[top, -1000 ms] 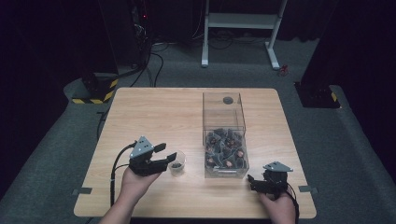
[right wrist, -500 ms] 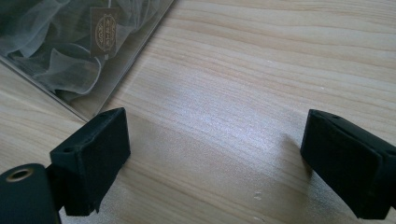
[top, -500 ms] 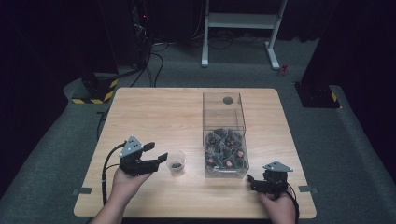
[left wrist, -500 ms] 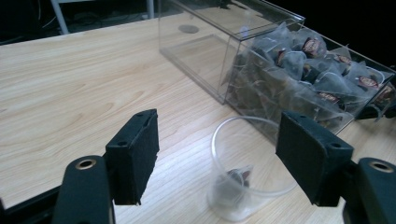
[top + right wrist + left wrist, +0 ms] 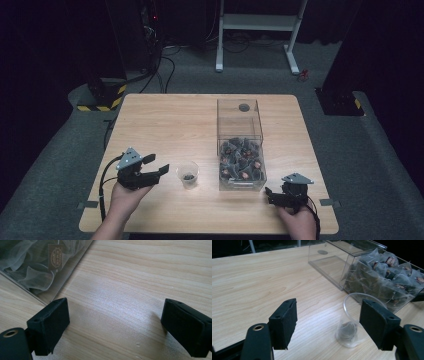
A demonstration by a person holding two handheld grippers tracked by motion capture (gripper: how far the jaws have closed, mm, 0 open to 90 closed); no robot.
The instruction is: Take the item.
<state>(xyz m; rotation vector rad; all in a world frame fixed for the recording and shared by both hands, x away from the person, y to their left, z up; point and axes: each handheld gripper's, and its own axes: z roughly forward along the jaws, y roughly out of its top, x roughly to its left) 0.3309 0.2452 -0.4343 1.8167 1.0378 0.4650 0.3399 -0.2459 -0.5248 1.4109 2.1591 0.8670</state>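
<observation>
A small clear plastic cup (image 5: 187, 173) stands upright on the wooden table (image 5: 165, 125) with a dark tea bag at its bottom. My left gripper (image 5: 161, 167) sits just left of it, and its jaws have just been opening. They stand open with nothing between them. In the left gripper view the cup (image 5: 349, 333) rises beyond the open left gripper (image 5: 328, 315), partly behind one jaw. My right gripper (image 5: 270, 194) rests at the table's near right, open over bare wood (image 5: 115, 317). A clear box (image 5: 240, 150) holds several tea bags (image 5: 241, 159) in its near part.
The box's far compartment (image 5: 239, 117) has no bags in it, and a dark round spot (image 5: 244, 107) shows at its far end. In the right gripper view the box's corner (image 5: 50, 270) lies close to one jaw. A white stand (image 5: 257, 22) is on the floor beyond the table.
My left gripper was around the cup, then let it go and drew back to the left. The cup stays standing where it was. The right gripper has not moved.
</observation>
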